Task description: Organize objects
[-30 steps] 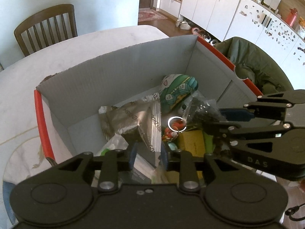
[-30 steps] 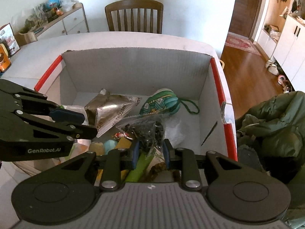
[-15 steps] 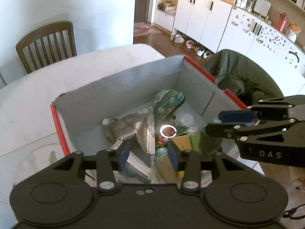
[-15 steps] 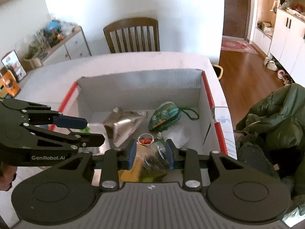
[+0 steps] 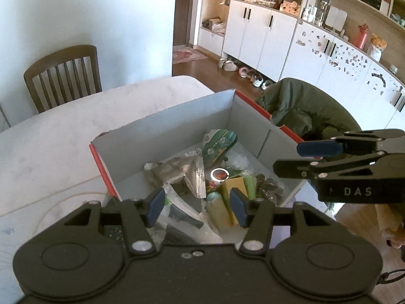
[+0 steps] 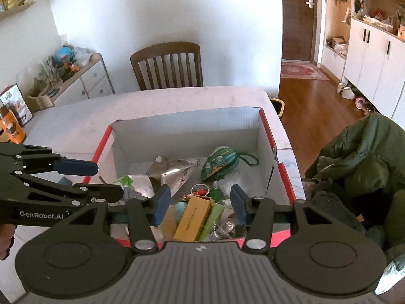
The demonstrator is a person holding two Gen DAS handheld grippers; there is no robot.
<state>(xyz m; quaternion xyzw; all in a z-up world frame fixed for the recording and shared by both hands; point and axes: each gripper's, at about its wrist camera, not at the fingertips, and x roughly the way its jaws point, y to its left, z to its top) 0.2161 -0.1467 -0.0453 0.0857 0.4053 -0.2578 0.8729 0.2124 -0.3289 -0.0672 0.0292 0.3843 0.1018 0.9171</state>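
A cardboard box with a red rim (image 5: 100, 162) (image 6: 268, 136) stands on the white table. It holds a green pouch (image 5: 220, 143) (image 6: 220, 163), a silver foil bag (image 5: 182, 172) (image 6: 174, 172), a key ring (image 5: 219, 174) (image 6: 200, 190), a yellow carton (image 5: 234, 190) (image 6: 195, 217) and a clear bag of dark bits (image 5: 268, 187). My left gripper (image 5: 197, 206) (image 6: 108, 180) hovers open above the box's near left side, holding nothing. My right gripper (image 6: 200, 204) (image 5: 288, 155) is open and empty above the near right side.
The white table (image 5: 76, 131) (image 6: 177, 106) stretches beyond the box. A wooden chair (image 5: 63, 76) (image 6: 167, 65) stands at its far side. A green jacket (image 5: 303, 109) (image 6: 367, 157) hangs over a seat on the right. An orange canister (image 6: 10, 126) sits at the far left.
Both grippers have risen up out of the box and pulled back, and their jaws have spread wide. The clear bag that the right gripper held now lies in the box.
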